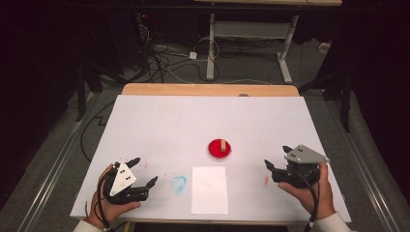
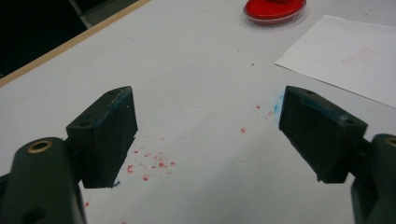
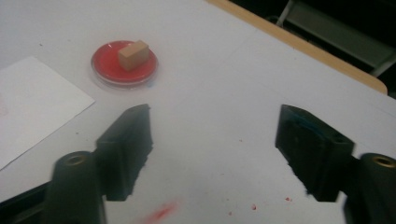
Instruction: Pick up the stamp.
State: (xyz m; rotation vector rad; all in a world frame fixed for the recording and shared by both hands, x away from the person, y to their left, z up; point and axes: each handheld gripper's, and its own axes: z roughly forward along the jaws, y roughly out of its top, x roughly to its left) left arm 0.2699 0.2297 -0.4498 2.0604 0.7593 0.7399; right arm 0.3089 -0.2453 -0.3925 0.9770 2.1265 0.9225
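Observation:
A round red ink pad [image 1: 219, 149] lies near the middle of the white table cover, and a small wooden block [image 1: 223, 145] stands on it. The same red ink pad [image 3: 123, 64] and wooden block [image 3: 133, 54] show in the right gripper view. A white sheet of paper [image 1: 209, 189] lies just in front of the pad. My left gripper [image 1: 145, 170] hovers open at the front left, nothing between its jaws. My right gripper [image 1: 277, 157] is open at the front right, jaws wide and empty. The red ink pad [image 2: 275, 10] and sheet of paper [image 2: 345, 56] appear beyond my left jaws.
A blue smudge [image 1: 178, 183] marks the cover left of the paper. Red specks [image 2: 149, 165] dot the cover by the left gripper, and a red streak [image 1: 266, 180] lies near the right one. The wooden table edge [image 1: 210, 90] runs along the far side.

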